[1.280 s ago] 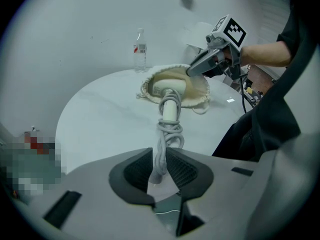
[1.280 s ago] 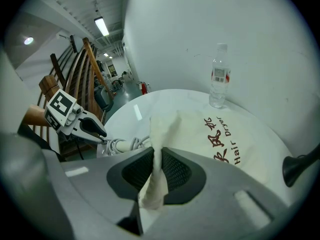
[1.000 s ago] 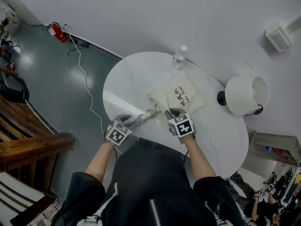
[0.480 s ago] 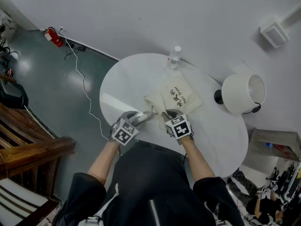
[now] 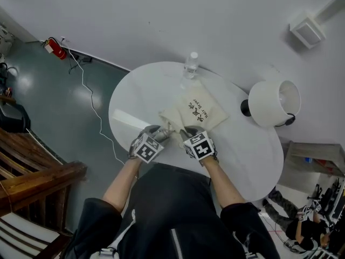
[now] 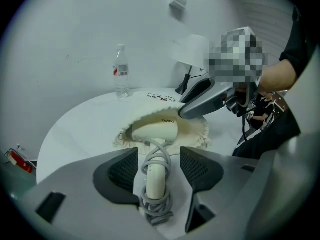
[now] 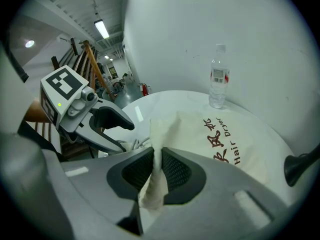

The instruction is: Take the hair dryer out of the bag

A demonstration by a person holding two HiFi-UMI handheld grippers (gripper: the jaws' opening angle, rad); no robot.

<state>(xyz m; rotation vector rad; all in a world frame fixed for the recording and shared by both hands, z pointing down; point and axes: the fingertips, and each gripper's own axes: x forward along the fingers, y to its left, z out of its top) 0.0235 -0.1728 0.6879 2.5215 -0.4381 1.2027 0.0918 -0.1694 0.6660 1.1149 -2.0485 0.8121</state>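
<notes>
- Hair dryer (image 6: 155, 130), white plastic, with a grey cord wound round its handle. Lies on the bench. The head sits at the ruffled mouth of the bag, and the handle and cord are outside it, pointing toward the person.
- Bag (image 5: 200, 109), cream cloth with a gathered mouth, printed with dark red characters and the words "Hair Dryer". Lies flat on the bench with its mouth toward the person. One edge of the mouth is lifted.
- Left hand-held gripper (image 6: 160, 166), grey with black ribbed pads and a marker cube. The jaws are spread wide and have just been opening. The dryer's handle lies between the pads, with a gap on each side.
- Right hand-held gripper (image 7: 157, 166), same make. The jaws are pressed together on a fold of the bag's mouth edge, pinching the cloth and holding it up.
- Bench (image 5: 135, 99), round with a white top. Carries all of the above.
- Water bottle (image 5: 191, 65), clear plastic with a white cap and a label. Stands upright at the far edge of the bench, just beyond the bag.
- Table lamp (image 5: 272, 102), white drum shade on a black base. Stands at the right side of the bench, apart from the bag.
- Fire extinguisher (image 5: 52, 46), red. On the floor by the wall, well apart from the bench.
</notes>
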